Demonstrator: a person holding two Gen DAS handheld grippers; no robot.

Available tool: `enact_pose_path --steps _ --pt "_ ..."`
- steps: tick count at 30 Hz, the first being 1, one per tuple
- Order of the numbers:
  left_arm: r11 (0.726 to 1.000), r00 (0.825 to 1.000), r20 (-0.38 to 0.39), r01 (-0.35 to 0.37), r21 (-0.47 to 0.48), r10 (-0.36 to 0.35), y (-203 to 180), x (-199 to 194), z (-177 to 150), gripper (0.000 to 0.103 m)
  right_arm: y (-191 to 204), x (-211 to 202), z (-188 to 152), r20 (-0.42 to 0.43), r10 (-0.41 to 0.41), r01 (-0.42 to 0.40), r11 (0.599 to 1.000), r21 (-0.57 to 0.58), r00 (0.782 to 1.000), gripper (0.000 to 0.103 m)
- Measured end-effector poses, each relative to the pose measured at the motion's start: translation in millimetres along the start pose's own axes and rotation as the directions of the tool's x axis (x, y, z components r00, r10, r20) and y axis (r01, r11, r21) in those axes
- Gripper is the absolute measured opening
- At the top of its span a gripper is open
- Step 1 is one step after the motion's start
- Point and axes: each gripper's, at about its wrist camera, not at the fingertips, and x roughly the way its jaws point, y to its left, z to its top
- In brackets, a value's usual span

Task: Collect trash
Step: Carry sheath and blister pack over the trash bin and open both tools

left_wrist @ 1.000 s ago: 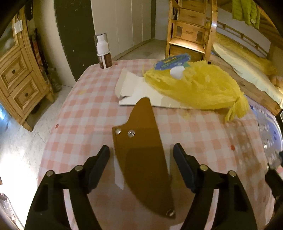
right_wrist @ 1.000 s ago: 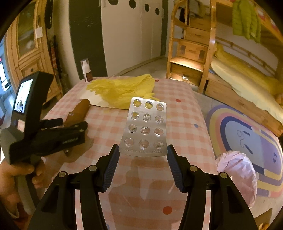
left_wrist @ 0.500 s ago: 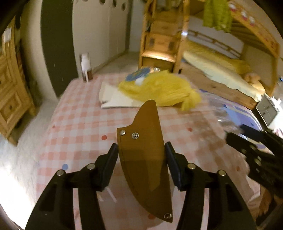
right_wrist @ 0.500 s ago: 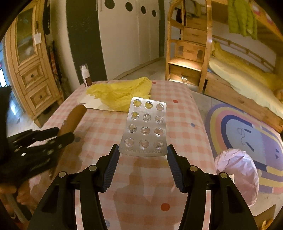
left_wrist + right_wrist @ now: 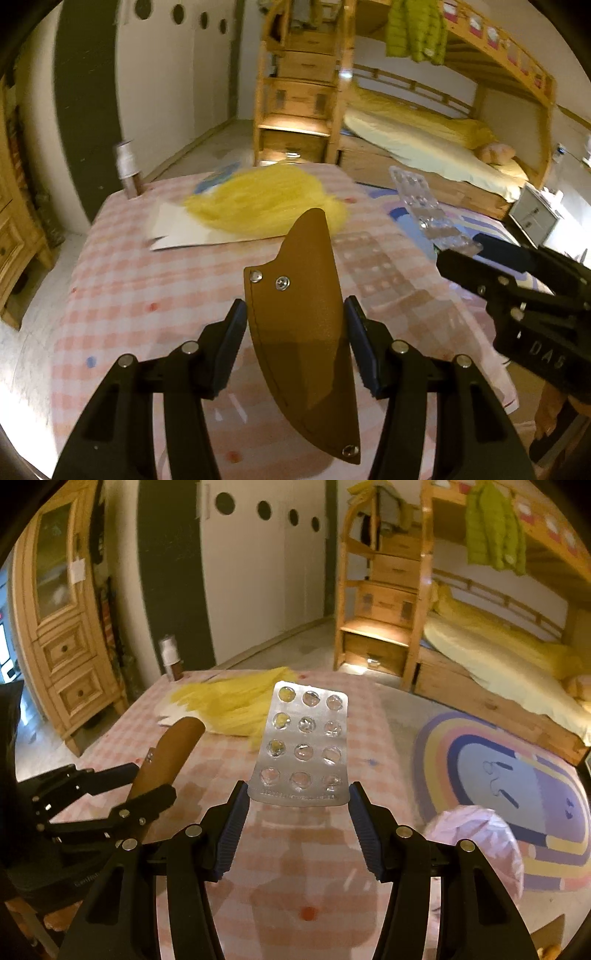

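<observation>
- Two pieces are in hand. The left tongs point(image 5: 293, 343) are clamped on a brown sheath point(image 5: 301, 317), held clear above the worktop point(image 5: 155, 291).
- The right tongs point(image 5: 297, 819) grip the bottom edge of a silver blister pack point(image 5: 304, 749), upright above the worktop; its pockets look mostly emptied, so I judge it trash.
- Neither piece is dropped yet. A pink bag point(image 5: 476, 845) sits on the floor just beside the worktop's right edge, probably the bin liner, so both pieces likely go there next.
- Left on the worktop at its far end: a yellow mesh net point(image 5: 266, 206) lying over white paper point(image 5: 173, 229), with a blue printed label point(image 5: 218, 177) behind it and a small white-capped bottle point(image 5: 171, 657) at the corner. I cannot tell which of these count as trash.
- Writing: "DAS" shows on the right tongs' body in the left view; the blue label is too blurred to read.
</observation>
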Motion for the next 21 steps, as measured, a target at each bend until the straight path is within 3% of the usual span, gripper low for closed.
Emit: enact_pose_path --steps 4,10,16,21 --pt "0.996 0.998 -0.002 0.069 0.060 -0.069 -43.5 9.4 11.3 0.053 -40.4 -14.7 -8.7 -0.001 -0.054 0.054 0.998 0.017 0.999 0.055" --pt "0.978 0.990 -0.030 0.144 0.150 -0.141 -112.0 30.3 16.1 0.053 -105.3 -25.4 -48.8 -0.044 -0.140 0.144 0.985 0.099 0.989 0.056" --pt "0.943 0.971 -0.086 0.239 0.230 -0.225 -190.5 63.0 21.4 0.053 -162.1 -29.5 -86.2 -0.093 -0.207 0.221 0.956 0.192 0.974 0.056" --pt "0.922 0.958 -0.122 0.285 0.264 -0.261 -234.4 88.3 26.5 0.053 -205.2 -26.1 -101.9 -0.123 -0.244 0.269 0.924 0.270 0.962 0.056"
